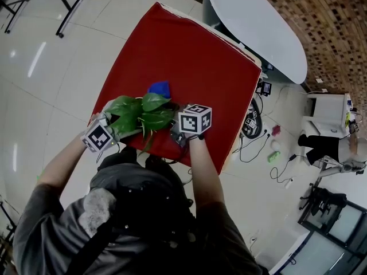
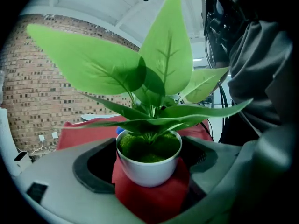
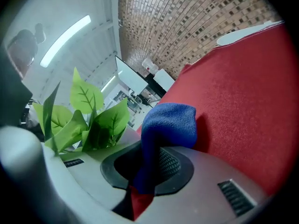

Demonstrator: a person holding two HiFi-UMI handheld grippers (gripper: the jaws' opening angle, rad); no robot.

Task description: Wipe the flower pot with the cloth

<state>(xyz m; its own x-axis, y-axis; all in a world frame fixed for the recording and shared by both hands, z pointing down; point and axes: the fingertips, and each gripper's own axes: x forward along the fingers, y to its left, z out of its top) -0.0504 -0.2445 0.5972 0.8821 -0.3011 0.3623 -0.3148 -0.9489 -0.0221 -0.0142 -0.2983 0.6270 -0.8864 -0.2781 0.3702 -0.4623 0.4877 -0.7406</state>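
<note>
The left gripper (image 2: 148,197) has its jaws closed against the white pot (image 2: 148,169) at the table's near edge, likely to steady it for wiping. Just beside it, the right gripper (image 3: 145,181) pinches the blue cloth (image 3: 168,122), which folds over beyond the jaws, not yet on the pot. Beyond lies the red table (image 1: 189,56).

Smooth glossy white flower pot (image 2: 148,171), fuzzy blue cloth (image 3: 169,124), matt red fabric table cover (image 1: 183,67), shiny tiled floor (image 1: 40,96)
</note>
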